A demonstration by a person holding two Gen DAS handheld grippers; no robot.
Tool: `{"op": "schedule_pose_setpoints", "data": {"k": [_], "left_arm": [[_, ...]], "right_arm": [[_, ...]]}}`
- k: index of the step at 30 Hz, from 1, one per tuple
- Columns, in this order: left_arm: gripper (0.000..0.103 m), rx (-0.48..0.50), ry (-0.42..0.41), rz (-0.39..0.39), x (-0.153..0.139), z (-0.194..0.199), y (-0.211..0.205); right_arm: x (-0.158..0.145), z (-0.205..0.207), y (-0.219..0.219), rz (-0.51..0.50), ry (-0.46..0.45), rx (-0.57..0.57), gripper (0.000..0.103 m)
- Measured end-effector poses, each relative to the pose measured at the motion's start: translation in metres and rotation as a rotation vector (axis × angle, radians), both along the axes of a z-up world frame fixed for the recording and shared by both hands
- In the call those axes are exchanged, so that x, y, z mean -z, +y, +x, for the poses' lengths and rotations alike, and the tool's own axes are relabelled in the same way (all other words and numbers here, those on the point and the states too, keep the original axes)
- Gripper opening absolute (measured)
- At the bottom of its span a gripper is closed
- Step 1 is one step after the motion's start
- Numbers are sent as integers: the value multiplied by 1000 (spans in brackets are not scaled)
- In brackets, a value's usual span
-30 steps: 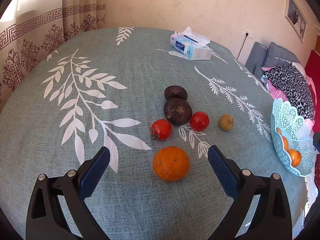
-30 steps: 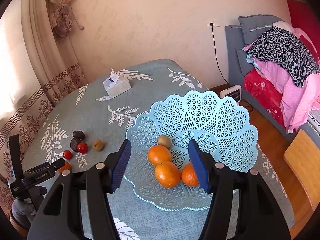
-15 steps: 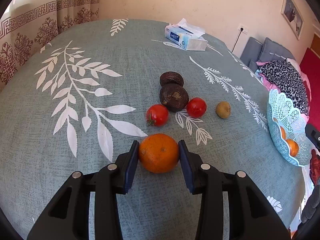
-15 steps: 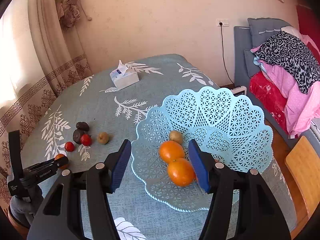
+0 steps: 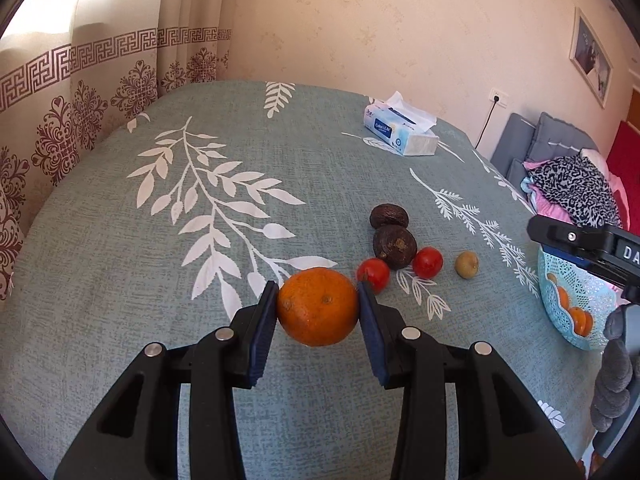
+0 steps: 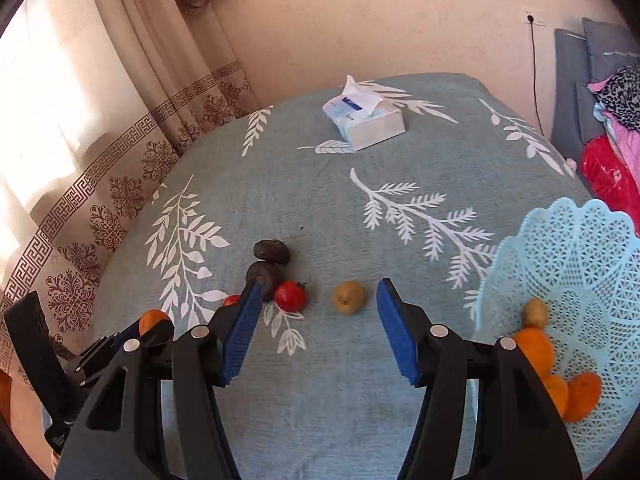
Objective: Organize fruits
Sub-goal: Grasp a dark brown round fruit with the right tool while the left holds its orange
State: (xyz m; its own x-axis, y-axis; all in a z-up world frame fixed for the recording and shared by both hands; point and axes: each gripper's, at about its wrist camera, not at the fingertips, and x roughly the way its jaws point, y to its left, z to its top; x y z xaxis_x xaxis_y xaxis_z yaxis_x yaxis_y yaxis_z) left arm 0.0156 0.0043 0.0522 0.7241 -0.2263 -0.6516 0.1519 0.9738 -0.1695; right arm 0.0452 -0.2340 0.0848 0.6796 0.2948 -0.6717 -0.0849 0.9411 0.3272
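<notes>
My left gripper (image 5: 318, 306) is shut on an orange (image 5: 318, 312) and holds it above the tablecloth. Beyond it lie two red tomatoes (image 5: 373, 274), two dark avocados (image 5: 394, 241) and a small yellow-brown fruit (image 5: 466, 264). My right gripper (image 6: 318, 332) is open and empty, low over the table, with the yellow-brown fruit (image 6: 347, 297) just beyond its fingertips. A tomato (image 6: 290, 296) and the avocados (image 6: 272, 251) lie to its left. The light blue lattice basket (image 6: 592, 248) at the right holds several oranges (image 6: 534, 350) and a small brown fruit.
A tissue pack (image 6: 362, 118) lies at the far side of the round table (image 5: 120, 240). Curtains hang at the left. A sofa with clothes (image 5: 572, 184) stands beyond the table at the right. The basket (image 5: 560, 280) sits near the table's right edge.
My left gripper closed on the orange and lifted it. My right gripper moved left from above the basket to the loose fruits, staying open.
</notes>
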Motion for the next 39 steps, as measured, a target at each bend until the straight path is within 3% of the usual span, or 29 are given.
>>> {"op": "schedule_pose_setpoints", "data": {"k": [12, 21, 25, 27, 33, 39], "left_arm": [[40, -84, 14, -51, 11, 17, 25], [40, -106, 34, -84, 18, 23, 33], [40, -110, 38, -91, 19, 24, 35], [40, -111, 39, -90, 20, 25, 35], [40, -111, 36, -84, 20, 24, 35], [40, -111, 28, -80, 19, 23, 34]], "right_arm": [[31, 105, 66, -23, 191, -39, 61], [61, 136, 88, -98, 280, -21, 61], [64, 136, 95, -161, 273, -25, 58], [63, 134, 98, -198, 267, -34, 39], [35, 119, 93, -232, 185, -38, 39], [0, 98, 64, -203, 108, 6, 39]]}}
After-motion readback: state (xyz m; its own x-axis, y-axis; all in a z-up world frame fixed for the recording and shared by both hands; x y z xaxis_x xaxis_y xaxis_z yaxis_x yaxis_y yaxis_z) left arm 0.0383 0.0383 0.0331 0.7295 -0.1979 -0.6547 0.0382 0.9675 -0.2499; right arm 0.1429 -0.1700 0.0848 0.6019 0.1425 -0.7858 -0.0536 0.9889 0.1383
